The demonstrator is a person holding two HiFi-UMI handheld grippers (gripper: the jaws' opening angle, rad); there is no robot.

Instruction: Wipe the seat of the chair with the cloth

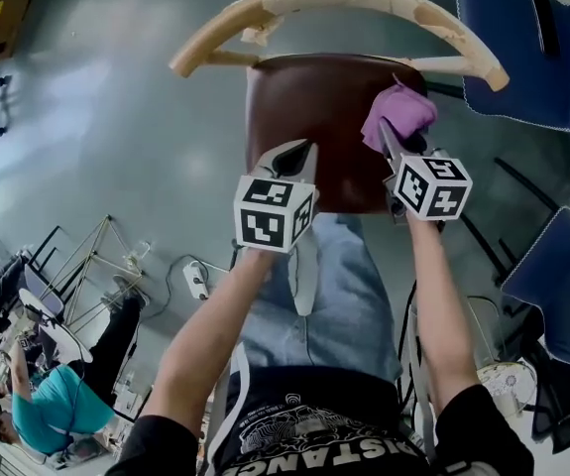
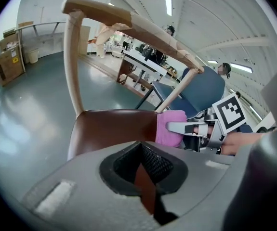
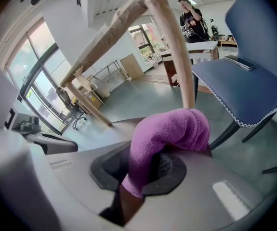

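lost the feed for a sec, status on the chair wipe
Right gripper shut on purple cloth, at seat right side. Left gripper jaws together, empty, over seat's near edge. Nothing else on seat.

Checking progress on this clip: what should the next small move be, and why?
Probably lower the right gripper and draw it leftward across the seat. The cloth is clamped in its jaws at the seat's far right corner, and most of the brown seat lies to its left.

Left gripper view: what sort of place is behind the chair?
Probably an open workshop or office hall: glossy grey floor, brown cardboard boxes, long ceiling strip light and white work desks.
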